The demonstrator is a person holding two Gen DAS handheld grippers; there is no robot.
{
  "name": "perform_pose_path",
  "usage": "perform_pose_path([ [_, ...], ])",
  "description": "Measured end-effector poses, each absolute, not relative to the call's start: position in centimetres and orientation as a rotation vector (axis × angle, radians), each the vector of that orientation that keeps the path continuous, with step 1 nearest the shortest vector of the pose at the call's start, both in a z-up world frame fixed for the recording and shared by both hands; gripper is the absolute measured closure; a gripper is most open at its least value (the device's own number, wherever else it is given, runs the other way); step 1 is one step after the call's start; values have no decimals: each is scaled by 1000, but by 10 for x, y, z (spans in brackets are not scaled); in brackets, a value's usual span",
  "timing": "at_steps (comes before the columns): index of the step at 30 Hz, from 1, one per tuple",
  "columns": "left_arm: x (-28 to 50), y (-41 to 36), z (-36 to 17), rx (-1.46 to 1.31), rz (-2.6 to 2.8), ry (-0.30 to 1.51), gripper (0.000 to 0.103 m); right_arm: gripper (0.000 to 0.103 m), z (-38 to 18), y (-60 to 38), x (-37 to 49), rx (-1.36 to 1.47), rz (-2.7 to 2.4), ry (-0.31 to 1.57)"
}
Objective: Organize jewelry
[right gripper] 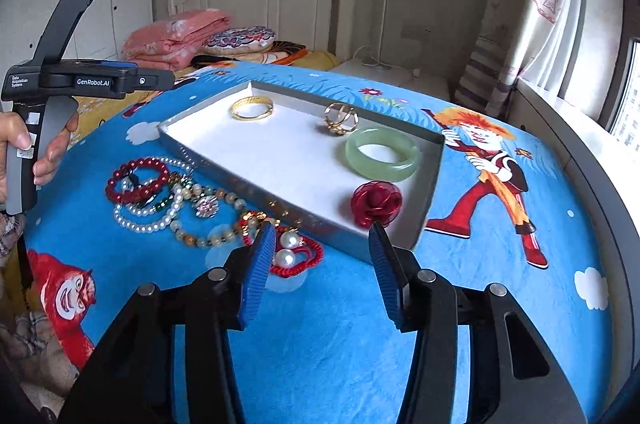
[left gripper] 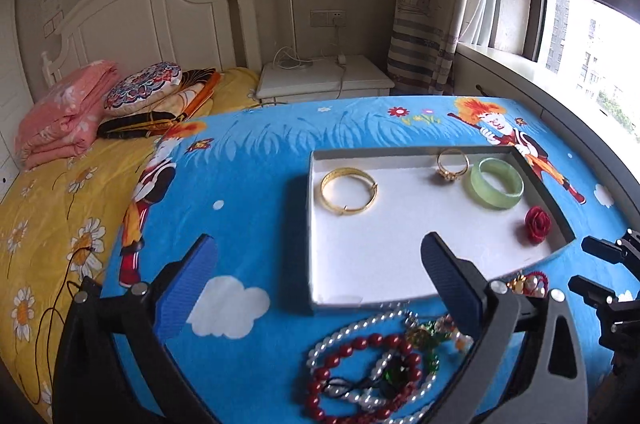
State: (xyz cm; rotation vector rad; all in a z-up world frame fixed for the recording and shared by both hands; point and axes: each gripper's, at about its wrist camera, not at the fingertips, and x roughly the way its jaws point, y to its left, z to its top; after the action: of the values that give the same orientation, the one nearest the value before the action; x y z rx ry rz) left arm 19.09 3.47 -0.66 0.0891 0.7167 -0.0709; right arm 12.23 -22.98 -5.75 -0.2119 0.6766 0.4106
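The white tray (left gripper: pixel 340 264) on the blue cartoon cloth (left gripper: pixel 248 159) holds a gold bangle (left gripper: pixel 349 191), a gold ring (left gripper: pixel 452 165), a jade bangle (left gripper: pixel 496 183) and a red rose piece (left gripper: pixel 538 220). Just outside the tray's near wall lies a bead heap (left gripper: pixel 372 364), possibly tangled. The left gripper (left gripper: pixel 316 282) fingers are spread wide, empty. The right gripper (right gripper: pixel 322 272) fingers stand apart over the tray's near corner, pinching nothing.

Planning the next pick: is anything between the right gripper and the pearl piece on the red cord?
Nothing visible. The right gripper is open and empty, and the pearl piece on the red cord lies on the blue cloth just beyond its left finger, beside the white tray.
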Motion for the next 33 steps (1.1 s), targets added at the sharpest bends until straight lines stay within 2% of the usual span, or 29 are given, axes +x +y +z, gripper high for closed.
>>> perform_pose_path([
  [3, 157, 57, -33, 106, -21, 745, 4, 63, -65, -216, 119, -223, 450, 702],
  [7, 126, 77, -59, 116, -17, 762, 4, 64, -68, -203, 120, -231, 494, 722],
  [9, 117, 85, -70, 113, -40, 770, 4, 67, -70, -198, 120, -243, 502, 730],
  [12, 114, 91, -68, 44, -112, 741, 4, 72, -74, -193, 123, -263, 503, 754],
  [16, 122, 88, -73, 22, -151, 792, 4, 74, -75, -191, 126, -261, 516, 765],
  [22, 121, 82, -74, 39, -160, 785, 4, 87, -81, -178, 126, -332, 545, 783],
  [33, 122, 78, -75, 61, -174, 801, 4, 88, -89, -179, 144, -332, 550, 846],
])
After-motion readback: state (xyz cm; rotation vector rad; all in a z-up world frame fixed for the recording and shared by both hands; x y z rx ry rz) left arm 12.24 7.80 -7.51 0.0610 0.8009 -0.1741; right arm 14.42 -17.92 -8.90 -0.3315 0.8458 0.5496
